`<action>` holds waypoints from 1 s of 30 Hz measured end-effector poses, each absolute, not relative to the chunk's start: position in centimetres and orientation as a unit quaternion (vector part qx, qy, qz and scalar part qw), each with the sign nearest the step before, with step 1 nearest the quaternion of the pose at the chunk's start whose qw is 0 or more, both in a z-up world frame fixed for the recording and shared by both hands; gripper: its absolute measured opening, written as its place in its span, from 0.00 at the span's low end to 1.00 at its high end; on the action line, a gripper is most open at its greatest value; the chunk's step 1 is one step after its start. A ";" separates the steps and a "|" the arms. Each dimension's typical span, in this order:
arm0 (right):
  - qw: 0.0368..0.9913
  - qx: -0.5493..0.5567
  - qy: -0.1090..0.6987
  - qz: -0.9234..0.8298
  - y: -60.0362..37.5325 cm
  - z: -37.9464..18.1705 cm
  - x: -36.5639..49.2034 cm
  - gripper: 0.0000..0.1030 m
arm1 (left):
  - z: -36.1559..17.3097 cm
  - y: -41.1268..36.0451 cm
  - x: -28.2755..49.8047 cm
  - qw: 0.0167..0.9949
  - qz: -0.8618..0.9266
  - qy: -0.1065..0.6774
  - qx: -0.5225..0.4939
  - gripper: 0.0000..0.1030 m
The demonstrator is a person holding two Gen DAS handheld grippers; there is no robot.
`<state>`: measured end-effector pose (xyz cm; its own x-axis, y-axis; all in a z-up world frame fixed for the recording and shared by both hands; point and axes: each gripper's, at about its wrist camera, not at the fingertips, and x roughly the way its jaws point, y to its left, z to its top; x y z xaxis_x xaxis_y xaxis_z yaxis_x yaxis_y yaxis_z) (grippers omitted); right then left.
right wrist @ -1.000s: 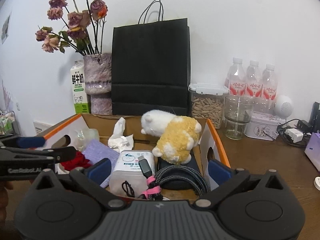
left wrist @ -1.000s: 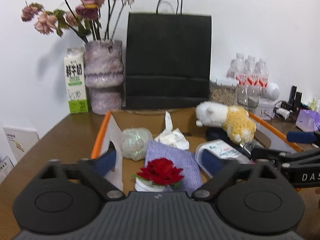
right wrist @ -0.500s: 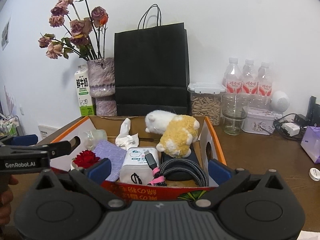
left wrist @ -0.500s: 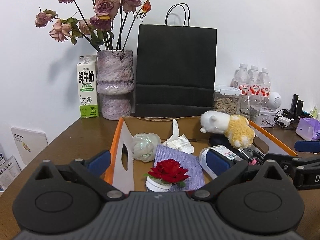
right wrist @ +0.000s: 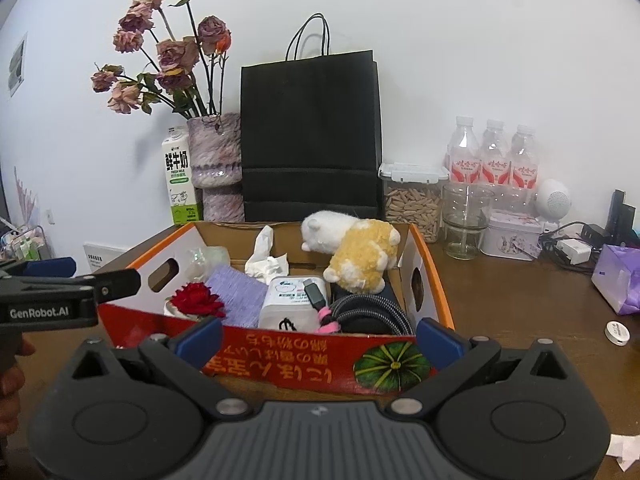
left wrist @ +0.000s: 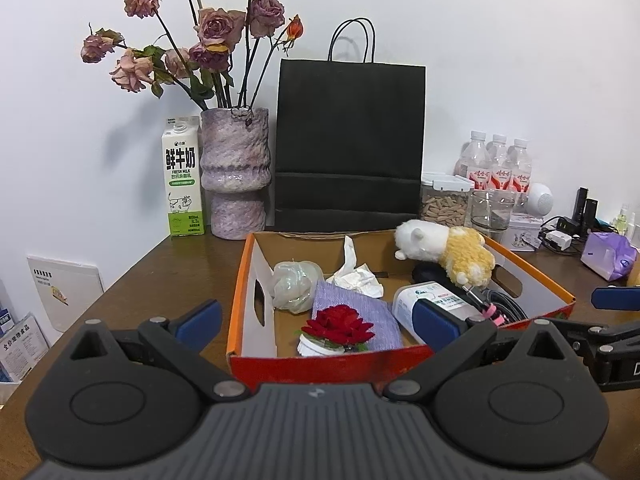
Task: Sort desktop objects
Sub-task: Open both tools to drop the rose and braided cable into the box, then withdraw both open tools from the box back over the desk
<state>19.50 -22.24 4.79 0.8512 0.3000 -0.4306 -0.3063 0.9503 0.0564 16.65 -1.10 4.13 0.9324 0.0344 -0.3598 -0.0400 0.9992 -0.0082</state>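
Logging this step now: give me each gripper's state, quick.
Left gripper: open, holding nothing, in front of the box.
Right gripper: open, holding nothing, facing the same box.

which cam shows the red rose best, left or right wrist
The left wrist view. There the red rose sits near centre inside the cardboard box, its white base visible, in front of the purple cloth. In the right wrist view the rose is smaller, off to the left, its base partly hidden behind the box's red front wall.

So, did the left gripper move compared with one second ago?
Yes. The left gripper has pulled back toward the person: the cardboard box now shows its red front wall, and the black bag looks farther away.
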 end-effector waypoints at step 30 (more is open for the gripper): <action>0.949 -0.023 0.266 0.166 -22.0 2.8 11.6 1.00 | 2.0 0.5 9.1 0.969 0.018 0.247 -0.016 1.00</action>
<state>11.60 -21.98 2.85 0.8036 0.3033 -0.5120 -0.3274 0.9438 0.0452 9.06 0.52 2.02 0.8777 0.0260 -0.4785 -0.0419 0.9989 -0.0225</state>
